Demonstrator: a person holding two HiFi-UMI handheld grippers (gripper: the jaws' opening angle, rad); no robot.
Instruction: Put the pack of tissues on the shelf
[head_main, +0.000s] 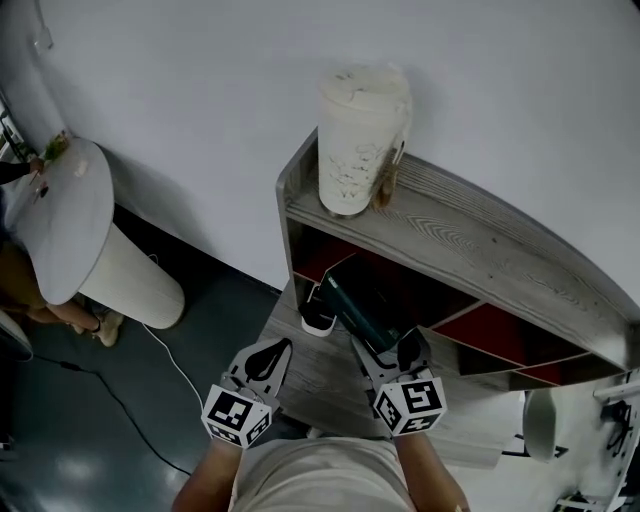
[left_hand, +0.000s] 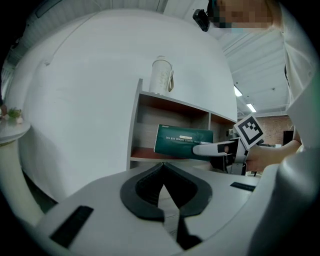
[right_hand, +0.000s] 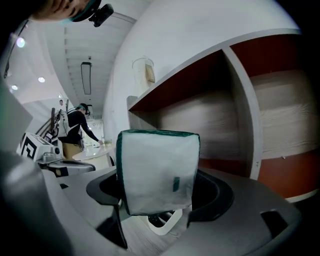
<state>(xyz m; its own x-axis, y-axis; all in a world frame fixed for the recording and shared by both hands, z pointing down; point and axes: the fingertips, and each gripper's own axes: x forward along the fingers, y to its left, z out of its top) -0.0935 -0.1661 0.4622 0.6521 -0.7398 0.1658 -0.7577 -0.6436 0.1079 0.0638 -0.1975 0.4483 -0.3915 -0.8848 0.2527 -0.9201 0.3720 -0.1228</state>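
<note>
The dark green rectangular pack of tissues (right_hand: 157, 170) is clamped end-on in my right gripper (head_main: 388, 352), at the mouth of the left bay of the grey wood-grain shelf (head_main: 480, 240). I should keep it level and slide it deep (my left gripper (head_main: 262, 362), jaws together and empty, hangs clear).

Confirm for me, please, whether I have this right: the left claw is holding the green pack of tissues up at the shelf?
Not quite. The right claw, not the left, is holding the green pack of tissues up at the shelf. The right gripper view shows the pack clamped between that claw's jaws; the left claw holds nothing.
</note>
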